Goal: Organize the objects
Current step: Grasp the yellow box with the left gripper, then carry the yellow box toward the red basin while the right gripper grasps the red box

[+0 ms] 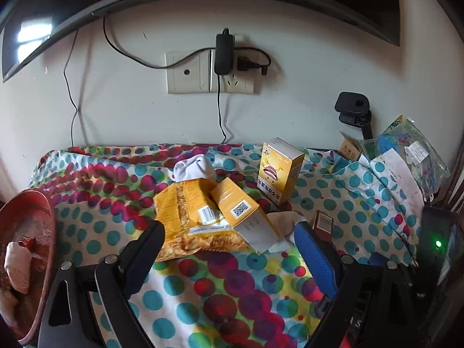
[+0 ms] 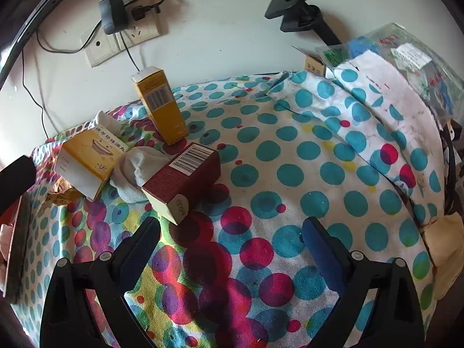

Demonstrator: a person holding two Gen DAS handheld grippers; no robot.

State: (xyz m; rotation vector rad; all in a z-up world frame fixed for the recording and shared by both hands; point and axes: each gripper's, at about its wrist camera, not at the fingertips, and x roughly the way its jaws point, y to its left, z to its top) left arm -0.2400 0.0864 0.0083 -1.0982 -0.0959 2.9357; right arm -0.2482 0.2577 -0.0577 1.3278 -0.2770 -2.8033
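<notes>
From where I sit, the sorting has barely begun. The task's things lie in a loose heap on the dotted cloth [image 2: 290, 174] over the desk, toward the wall. I take the upright yellow box [image 1: 279, 169] as my landmark: it stands alone, nearest the wall. Just in front of it and to its left, a second yellow box [image 1: 246, 217] lies tilted, leaning on a crumpled yellow packet [image 1: 191, 217]. A white sock [image 1: 194, 168] pokes out behind the packet, and another white sock [image 2: 136, 171] lies bunched between the tilted box and a dark red box [image 2: 182, 179], which rests on its side in front of the upright one, touching the sock.

My left gripper [image 1: 229, 235] is spread wide and empty, its fingertips just short of the packet and tilted box. My right gripper [image 2: 232, 226] is likewise spread, holding nothing, near the red box's end.

At the far left a brown basket [image 1: 43, 217] holds a pale item I cannot identify; it may be the destination, though I am guessing. Nothing looks grouped or aligned, so I judge nearly all the work remains: both lying boxes, packet and socks.
</notes>
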